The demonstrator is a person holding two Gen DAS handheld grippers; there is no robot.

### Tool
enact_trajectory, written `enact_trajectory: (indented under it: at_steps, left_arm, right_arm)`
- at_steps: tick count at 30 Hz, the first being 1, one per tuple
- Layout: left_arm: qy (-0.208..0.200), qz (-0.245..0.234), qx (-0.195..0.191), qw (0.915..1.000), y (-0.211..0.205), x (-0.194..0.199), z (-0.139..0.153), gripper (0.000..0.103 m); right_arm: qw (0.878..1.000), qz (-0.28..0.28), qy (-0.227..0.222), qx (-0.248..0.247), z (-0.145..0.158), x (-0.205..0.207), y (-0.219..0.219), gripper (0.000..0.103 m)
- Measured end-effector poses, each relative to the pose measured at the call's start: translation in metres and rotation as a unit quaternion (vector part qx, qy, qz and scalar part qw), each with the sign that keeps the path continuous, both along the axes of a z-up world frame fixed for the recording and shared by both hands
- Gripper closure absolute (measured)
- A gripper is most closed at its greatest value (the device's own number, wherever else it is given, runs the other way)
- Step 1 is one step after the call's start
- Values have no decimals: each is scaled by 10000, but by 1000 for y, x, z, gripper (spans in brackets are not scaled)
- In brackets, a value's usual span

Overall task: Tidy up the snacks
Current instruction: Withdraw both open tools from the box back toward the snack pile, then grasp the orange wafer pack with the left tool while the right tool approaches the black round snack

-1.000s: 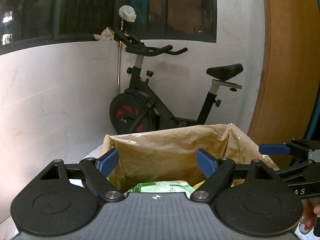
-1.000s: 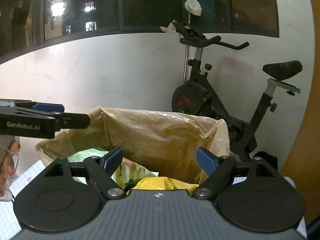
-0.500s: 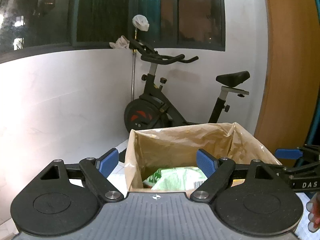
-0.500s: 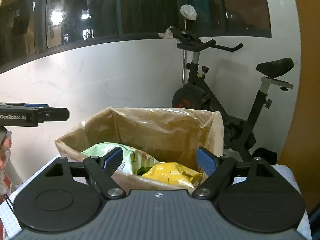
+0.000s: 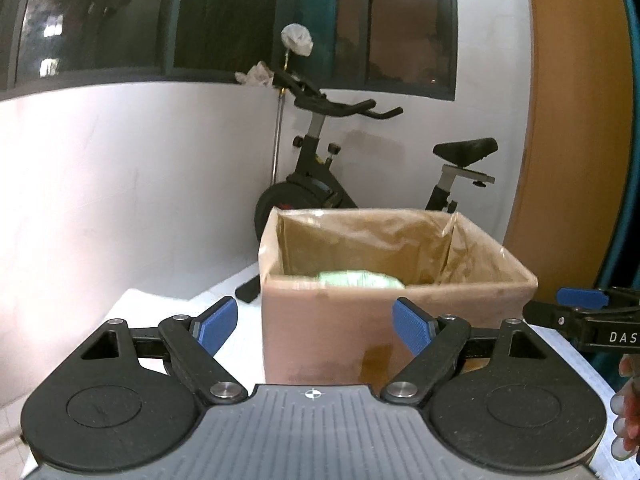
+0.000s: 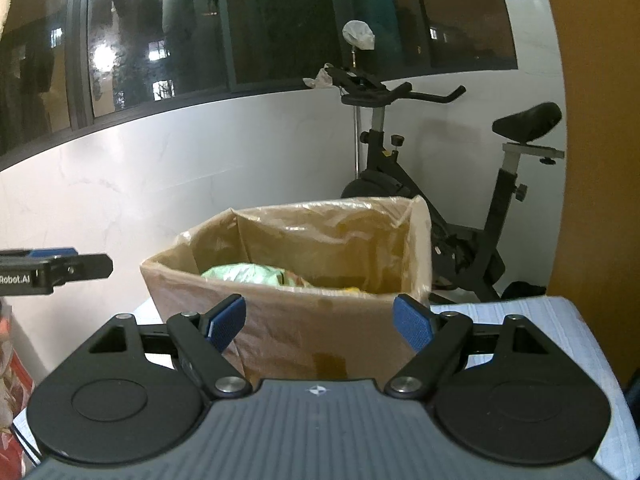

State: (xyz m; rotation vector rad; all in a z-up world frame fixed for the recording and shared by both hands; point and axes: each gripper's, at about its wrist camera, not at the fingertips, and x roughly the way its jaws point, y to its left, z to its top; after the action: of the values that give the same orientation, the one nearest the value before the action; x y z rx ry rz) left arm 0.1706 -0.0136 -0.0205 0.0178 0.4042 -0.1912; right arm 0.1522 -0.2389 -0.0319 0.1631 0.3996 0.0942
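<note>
The cardboard box [image 5: 384,320], lined with a clear plastic bag, is standing straight ahead of both grippers on a white-covered table [image 6: 560,320], and everything the task concerns that is showing sits inside it. A pale green snack bag [image 6: 244,274] is lying toward the left of the box, with a scrap of yellow packet [image 6: 352,290] just peeking over the front wall beside it; from the left wrist view only the green bag [image 5: 356,280] is showing above the rim. The left gripper [image 5: 316,326] is hovering in front of the box's near wall, its blue-padded jaws spread wide and holding nothing, touching nothing. The right gripper [image 6: 320,320] is sitting in the same attitude, jaws spread wide and empty, aimed at the front face of the box below the rim. Each gripper is appearing at the edge of the other's view, so the two are flanking the box at about the same height. The green bag is lying slightly nearer the left gripper's side, its long axis seemingly running across the box from left to right, though the blur is making that uncertain. No loose snack is visible on the table in either view, so the sorting is probably near its end, or the next item is lying out of sight.
</note>
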Motion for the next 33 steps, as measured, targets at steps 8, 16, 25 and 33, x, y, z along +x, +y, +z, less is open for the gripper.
enact_trajectory:
  at_steps: [8,16,25,33]
  left_arm:
    - [326,115,-22,9994,7,-14,-30,17]
    - [674,160,-55,9976,9,-19,-56,17]
    - [949,71,9,9955,1,-18,-73,17]
    - [1282,-116,-1,9917,-5,-20,-93,17]
  right_arm:
    - [9997,-13,194,-142,-24,-21,6,20]
    - [9984,52,497,-256,-51,-27,10,20]
    - [9964,-16,830,-154,-78,-34,1,20]
    - [9944,-82,1052,-104,-98,-35,-5,20]
